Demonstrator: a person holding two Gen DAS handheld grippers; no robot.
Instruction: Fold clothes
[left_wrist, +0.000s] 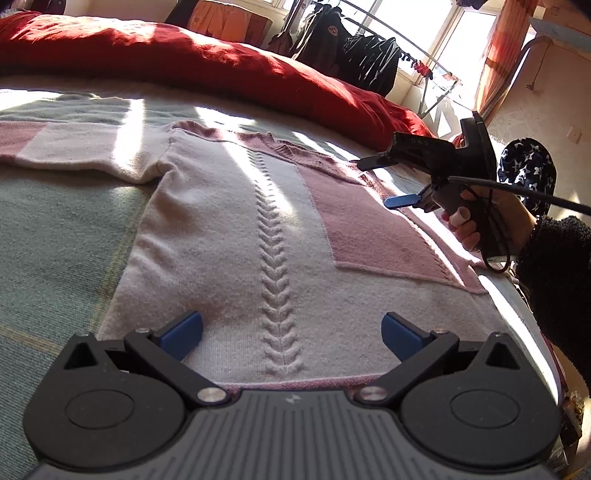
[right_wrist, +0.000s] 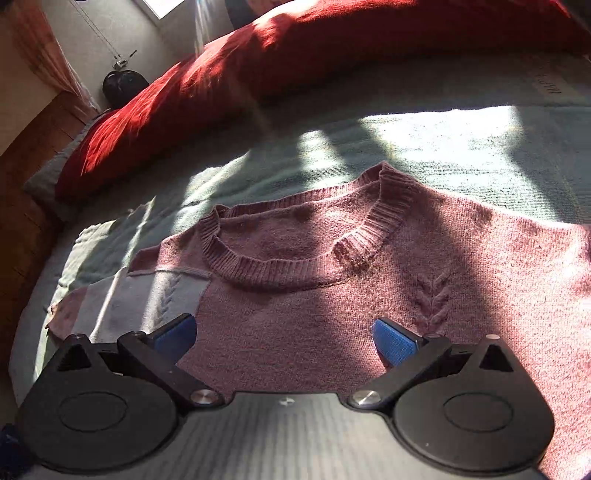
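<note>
Here, both claws, left claw (left_wrist: 291, 328) and right claw (right_wrist: 284, 338), gape empty over the sweater (left_wrist: 236, 236).

The bed (left_wrist: 55, 236) is covered with a pale green checked sheet (right_wrist: 461, 147). A pink and cream knitted sweater (left_wrist: 229, 236) lies spread flat on the sheet, neckline toward the far side, one sleeve stretched sideways. A rumpled red quilt (left_wrist: 192, 62) is heaped along the bed's far edge.
</note>
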